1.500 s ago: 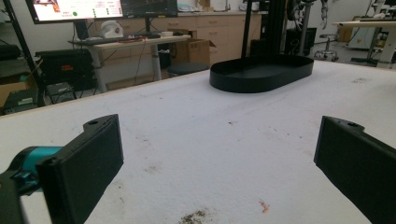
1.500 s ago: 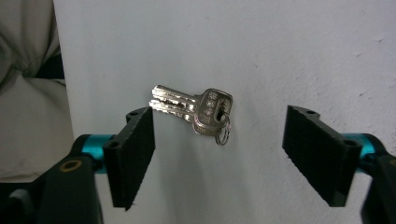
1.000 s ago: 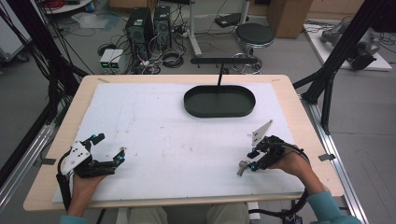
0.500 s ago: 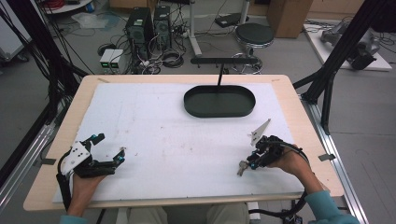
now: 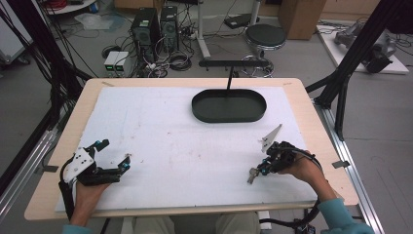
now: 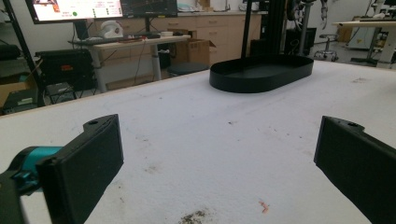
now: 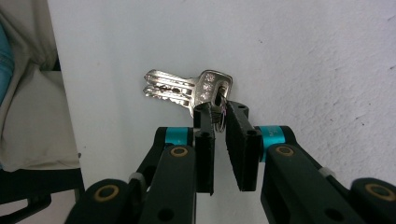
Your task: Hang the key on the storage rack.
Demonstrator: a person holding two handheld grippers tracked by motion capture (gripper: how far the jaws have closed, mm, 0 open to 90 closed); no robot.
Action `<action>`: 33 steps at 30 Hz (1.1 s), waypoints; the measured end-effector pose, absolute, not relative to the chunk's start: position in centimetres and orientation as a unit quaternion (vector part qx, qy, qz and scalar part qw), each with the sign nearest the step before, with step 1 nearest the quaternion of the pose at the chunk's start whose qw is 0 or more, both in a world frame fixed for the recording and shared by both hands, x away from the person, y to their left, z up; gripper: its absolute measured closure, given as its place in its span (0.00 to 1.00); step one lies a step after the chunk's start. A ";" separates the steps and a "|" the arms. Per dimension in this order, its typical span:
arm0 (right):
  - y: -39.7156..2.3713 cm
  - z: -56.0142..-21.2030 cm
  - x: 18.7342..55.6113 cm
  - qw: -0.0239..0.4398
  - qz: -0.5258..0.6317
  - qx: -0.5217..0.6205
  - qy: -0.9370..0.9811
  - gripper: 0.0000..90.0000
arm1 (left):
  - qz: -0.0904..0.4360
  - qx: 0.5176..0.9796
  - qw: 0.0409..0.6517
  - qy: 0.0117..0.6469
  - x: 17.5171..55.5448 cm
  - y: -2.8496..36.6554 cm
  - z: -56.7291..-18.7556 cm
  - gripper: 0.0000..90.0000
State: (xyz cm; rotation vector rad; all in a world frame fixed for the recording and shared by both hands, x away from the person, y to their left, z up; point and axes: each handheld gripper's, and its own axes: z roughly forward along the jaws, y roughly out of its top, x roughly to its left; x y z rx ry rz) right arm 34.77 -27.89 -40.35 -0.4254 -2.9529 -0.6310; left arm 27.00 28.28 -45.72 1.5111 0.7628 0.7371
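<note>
Two keys on a ring sit pinched in the just-closing right tongs; left tongs gape wide. Likely next: lift toward the tray ahead.

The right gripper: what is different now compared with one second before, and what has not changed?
The right gripper has just been closing its jaws, and they now pinch the ring of the keys lying on the white mat. Neither hand visibly shifted. The left gripper rests wide open, and the black tray stays at the far side.
</note>
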 end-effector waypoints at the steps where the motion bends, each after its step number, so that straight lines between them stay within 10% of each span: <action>1: -27.9 -40.3 34.8 0.047 -0.208 -0.137 -0.967 0.93 | 0.319 0.652 0.603 0.329 27.0 28.3 -45.7 0.02; 33: -28.0 -39.0 34.6 0.058 -0.258 -0.200 -0.943 0.99 | 0.319 0.652 0.604 0.329 27.0 28.3 -45.7 0.02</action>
